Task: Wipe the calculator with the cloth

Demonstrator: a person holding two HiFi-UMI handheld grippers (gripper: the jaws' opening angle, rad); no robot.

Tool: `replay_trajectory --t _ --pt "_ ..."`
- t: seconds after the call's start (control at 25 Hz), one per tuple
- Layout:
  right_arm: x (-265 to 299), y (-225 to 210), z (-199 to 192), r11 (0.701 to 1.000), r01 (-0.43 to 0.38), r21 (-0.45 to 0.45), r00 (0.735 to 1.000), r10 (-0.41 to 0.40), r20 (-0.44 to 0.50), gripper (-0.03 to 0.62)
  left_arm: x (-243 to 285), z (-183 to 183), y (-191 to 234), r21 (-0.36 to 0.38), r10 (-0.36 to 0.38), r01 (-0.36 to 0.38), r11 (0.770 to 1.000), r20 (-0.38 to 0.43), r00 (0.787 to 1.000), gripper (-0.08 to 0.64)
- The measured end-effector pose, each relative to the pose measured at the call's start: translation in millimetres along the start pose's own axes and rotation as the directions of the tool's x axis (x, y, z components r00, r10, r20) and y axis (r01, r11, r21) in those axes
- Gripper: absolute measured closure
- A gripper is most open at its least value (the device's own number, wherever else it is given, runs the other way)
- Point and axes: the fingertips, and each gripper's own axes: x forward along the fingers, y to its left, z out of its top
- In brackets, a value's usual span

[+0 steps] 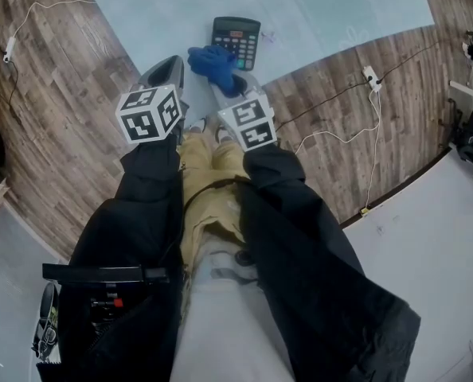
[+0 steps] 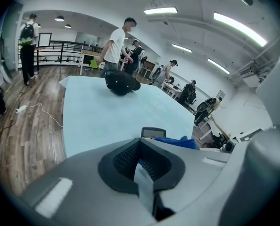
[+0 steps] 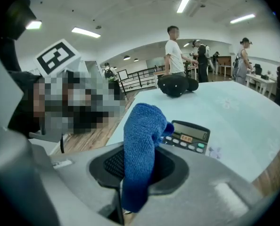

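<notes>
Blue terry cloth [image 1: 213, 60] shows in the head view bunched at the tip of the right gripper [image 1: 235, 86], its far end lying against the near left corner of the black calculator [image 1: 236, 40]. The calculator lies flat on the pale blue table [image 1: 141, 6] close to the near edge. The left gripper [image 1: 173, 64] is just beside the cloth on its left and above the table edge; this view does not show the jaw state. The left gripper view supplies it: the left gripper [image 2: 140, 142] has its jaws brought together with nothing between them. Only the top of the calculator [image 2: 153, 133] and a strip of cloth [image 2: 177, 141] rise behind them. A black bag [image 2: 121, 84] lies farther along the table, outside the head view. The right gripper view shows the right gripper [image 3: 133, 161] with its jaws clamped on the cloth [image 3: 141, 126], which stands up in a fold. The calculator [image 3: 187, 136] lies just beyond, with its keys and display visible.
</notes>
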Motion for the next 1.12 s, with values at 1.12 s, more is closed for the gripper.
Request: replay_trajectory --t 1.12 --pt "36 -96 -3 0.978 0.186 -0.096 0.972 -0.198 -0.124 0.499 16 4 4 -0.014 0.017 -0.017 1.000 -0.021 1.000 0.560"
